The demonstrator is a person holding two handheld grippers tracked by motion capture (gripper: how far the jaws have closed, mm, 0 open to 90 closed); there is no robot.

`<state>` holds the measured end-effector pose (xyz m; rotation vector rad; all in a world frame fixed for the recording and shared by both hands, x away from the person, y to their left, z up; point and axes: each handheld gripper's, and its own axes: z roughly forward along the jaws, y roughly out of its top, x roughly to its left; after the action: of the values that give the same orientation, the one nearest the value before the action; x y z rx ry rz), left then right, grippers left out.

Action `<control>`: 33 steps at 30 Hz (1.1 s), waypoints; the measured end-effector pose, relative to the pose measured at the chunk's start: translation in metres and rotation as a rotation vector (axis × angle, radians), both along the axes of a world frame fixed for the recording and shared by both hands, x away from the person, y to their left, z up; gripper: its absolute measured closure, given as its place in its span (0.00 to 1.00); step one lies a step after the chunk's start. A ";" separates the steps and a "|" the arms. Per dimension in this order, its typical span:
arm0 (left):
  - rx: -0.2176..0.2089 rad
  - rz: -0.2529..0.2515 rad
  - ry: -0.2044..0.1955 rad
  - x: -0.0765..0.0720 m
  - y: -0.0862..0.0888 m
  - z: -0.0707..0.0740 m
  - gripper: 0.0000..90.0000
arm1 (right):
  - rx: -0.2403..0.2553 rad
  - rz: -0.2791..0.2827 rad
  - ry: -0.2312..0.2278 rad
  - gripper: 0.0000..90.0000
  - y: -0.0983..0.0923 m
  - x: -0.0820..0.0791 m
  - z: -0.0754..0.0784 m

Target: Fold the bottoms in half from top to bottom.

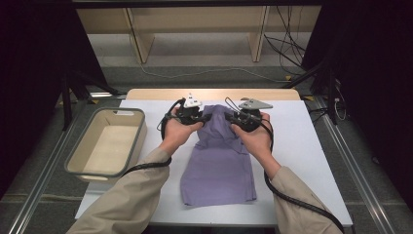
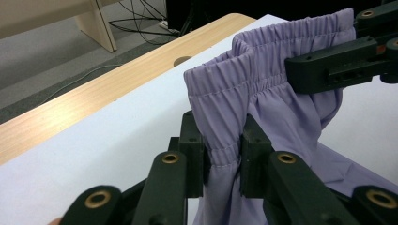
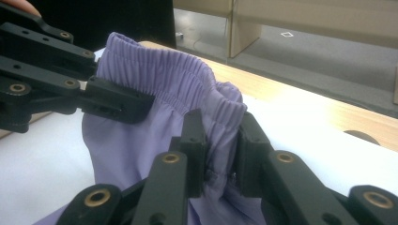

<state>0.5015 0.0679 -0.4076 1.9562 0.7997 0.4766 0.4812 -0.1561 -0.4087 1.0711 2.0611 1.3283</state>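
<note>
Purple shorts [image 1: 219, 161]: thin woven fabric, soft creases, gathered elastic waistband [image 2: 244, 75] with ribbed shirring. Lower part lies flat on the white sheet [image 1: 297, 146] mid-counter, legs toward the person; waistband end is lifted off the surface and bunched into a loop between the two claws.

Left claw [image 2: 222, 157]: black plastic jaws pinched on the waistband edge, fabric squeezed into a narrow fold between the pads. Right claw [image 3: 220, 157]: same, clamped on the waistband at the other side. Both sit close together at the far end of the garment.

Counter [image 1: 209, 93]: light wood, rounded edge strip showing past the sheet. Beige rectangular plastic bin [image 1: 107, 144], rounded corners, at the left edge.
</note>
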 end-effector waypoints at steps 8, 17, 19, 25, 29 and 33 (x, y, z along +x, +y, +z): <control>0.008 -0.023 -0.025 -0.013 0.005 -0.004 0.83 | -0.010 0.013 -0.028 0.85 0.003 -0.015 -0.003; 0.019 -0.037 -0.048 -0.023 0.008 -0.008 0.83 | -0.010 0.028 -0.040 0.85 0.005 -0.027 -0.007; 0.014 -0.036 -0.049 -0.025 0.008 -0.009 0.84 | -0.011 0.030 -0.039 0.85 0.005 -0.028 -0.008; 0.010 -0.042 -0.059 -0.030 0.009 -0.011 0.83 | -0.010 0.030 -0.041 0.85 0.005 -0.032 -0.009; 0.012 -0.041 -0.060 -0.033 0.007 -0.010 0.84 | -0.016 0.030 -0.045 0.85 0.004 -0.034 -0.009; 0.016 -0.043 -0.060 -0.035 0.006 -0.010 0.84 | -0.010 0.029 -0.042 0.85 0.003 -0.036 -0.010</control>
<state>0.4664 0.0742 -0.4177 1.9608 0.7166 0.5145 0.4456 -0.1533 -0.4183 1.0044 2.0578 1.3410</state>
